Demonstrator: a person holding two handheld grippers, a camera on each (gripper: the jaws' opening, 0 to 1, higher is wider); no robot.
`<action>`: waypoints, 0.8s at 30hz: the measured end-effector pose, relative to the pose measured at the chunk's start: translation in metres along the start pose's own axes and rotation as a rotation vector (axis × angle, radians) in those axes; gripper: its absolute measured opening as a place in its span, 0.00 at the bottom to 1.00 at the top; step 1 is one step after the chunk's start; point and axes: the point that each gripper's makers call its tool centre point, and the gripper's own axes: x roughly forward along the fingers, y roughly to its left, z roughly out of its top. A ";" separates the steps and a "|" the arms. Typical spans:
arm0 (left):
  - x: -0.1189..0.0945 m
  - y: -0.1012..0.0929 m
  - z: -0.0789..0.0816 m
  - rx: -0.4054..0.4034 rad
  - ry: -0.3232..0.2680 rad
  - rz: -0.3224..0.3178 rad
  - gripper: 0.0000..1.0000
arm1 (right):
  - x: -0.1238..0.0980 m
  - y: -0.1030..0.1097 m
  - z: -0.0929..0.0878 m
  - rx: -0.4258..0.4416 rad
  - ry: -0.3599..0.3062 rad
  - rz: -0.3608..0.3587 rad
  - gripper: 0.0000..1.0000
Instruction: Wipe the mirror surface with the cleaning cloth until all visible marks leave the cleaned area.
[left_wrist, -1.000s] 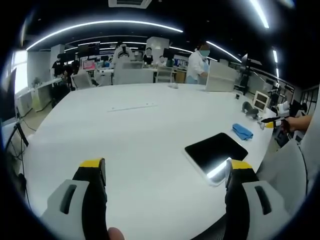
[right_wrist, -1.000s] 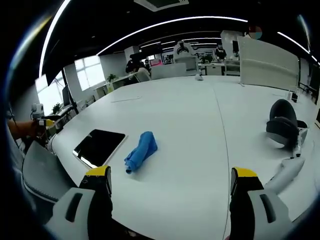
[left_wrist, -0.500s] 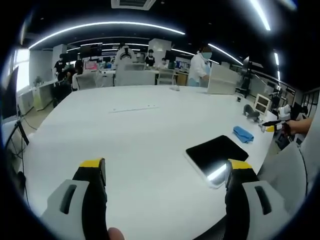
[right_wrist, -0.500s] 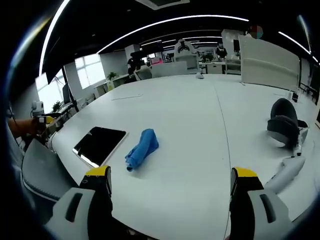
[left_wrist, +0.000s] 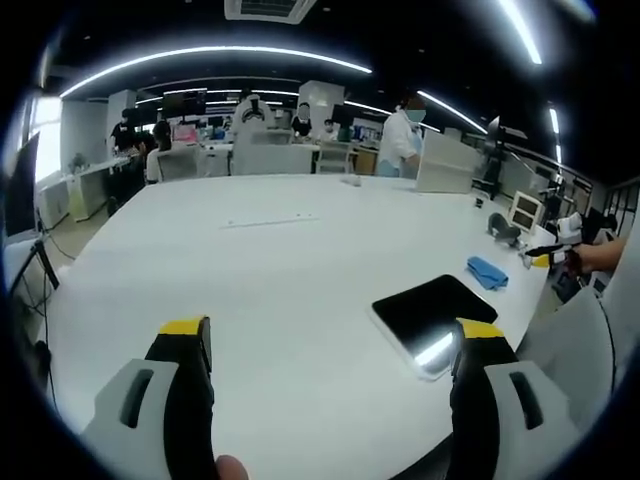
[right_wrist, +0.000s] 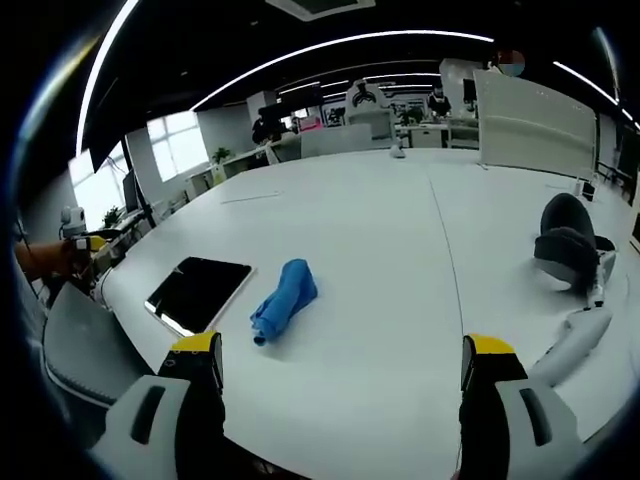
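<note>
A dark rectangular mirror (left_wrist: 432, 310) lies flat on the white table (left_wrist: 270, 270) near its right edge, just ahead of my left gripper's right jaw. Beyond it sits a crumpled blue cloth (left_wrist: 487, 271). My left gripper (left_wrist: 330, 345) is open with nothing between its jaws. In the right gripper view the blue cloth (right_wrist: 284, 298) lies ahead and to the left, with the mirror (right_wrist: 197, 291) further left. My right gripper (right_wrist: 340, 360) is open and holds nothing. The other gripper (right_wrist: 82, 246) shows small at the far left in a hand.
A dark rounded object (right_wrist: 566, 243) and a white handle-like item (right_wrist: 570, 340) lie at the table's right side. A grey chair back (right_wrist: 85, 345) stands by the table edge. Several people and desks fill the office behind the table (left_wrist: 300, 140).
</note>
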 end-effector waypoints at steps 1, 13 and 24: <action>0.000 0.000 0.000 -0.003 -0.002 0.000 0.99 | 0.000 0.000 0.001 -0.004 0.002 -0.004 0.98; 0.000 0.000 0.001 0.007 -0.008 -0.003 0.99 | -0.004 0.002 0.005 -0.012 -0.008 -0.005 0.98; -0.003 -0.001 0.003 0.019 -0.021 0.006 0.97 | -0.005 -0.005 -0.007 -0.003 0.028 -0.010 0.98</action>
